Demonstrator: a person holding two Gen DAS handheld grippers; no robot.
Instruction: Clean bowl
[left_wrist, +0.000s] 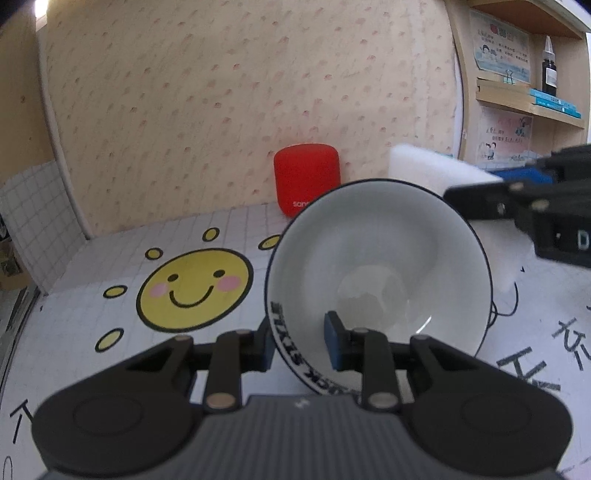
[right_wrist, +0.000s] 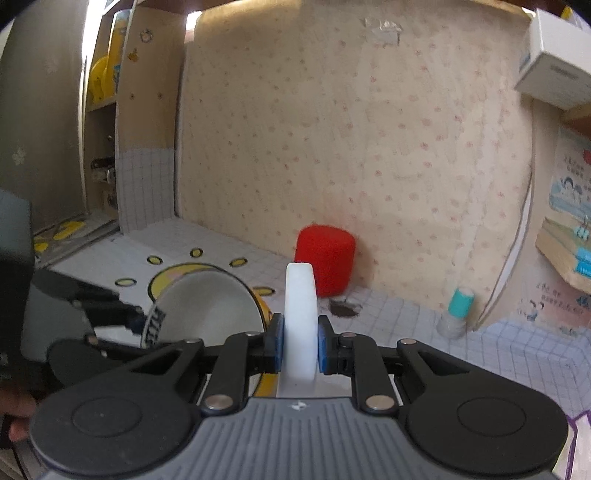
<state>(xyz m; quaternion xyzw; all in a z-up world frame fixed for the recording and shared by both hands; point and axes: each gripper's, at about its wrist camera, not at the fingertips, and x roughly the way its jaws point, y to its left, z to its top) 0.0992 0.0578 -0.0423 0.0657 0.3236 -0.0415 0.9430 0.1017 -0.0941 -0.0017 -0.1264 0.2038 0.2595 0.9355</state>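
We've got the left gripper (left_wrist: 299, 341) clamped on the bowl (left_wrist: 376, 273) rim, one pad inside, one outside on the lettered band, so the bowl sits tipped with its mouth facing back toward us & a bit up, foot away from us. It looks lifted off the mat (left_wrist: 92, 332), tho we can't tell for sure. Glazed ceramic by the look: stiff, slick, chips easily, fairly heavy for a rim pinch, so we'd keep the hold deep on the rim and not twist. Right of the bowl, our right gripper (right_wrist: 300, 341) is closed on the sponge (right_wrist: 301, 314), squeezing it mid-length; its long axis runs fwd along the fingers, tip free. Sponge = soft, light, will flex under pressure. It's just beside the bowl's upper right rim, not inside yet. Behind the bowl a red speaker (left_wrist: 306, 177) stands by the wall
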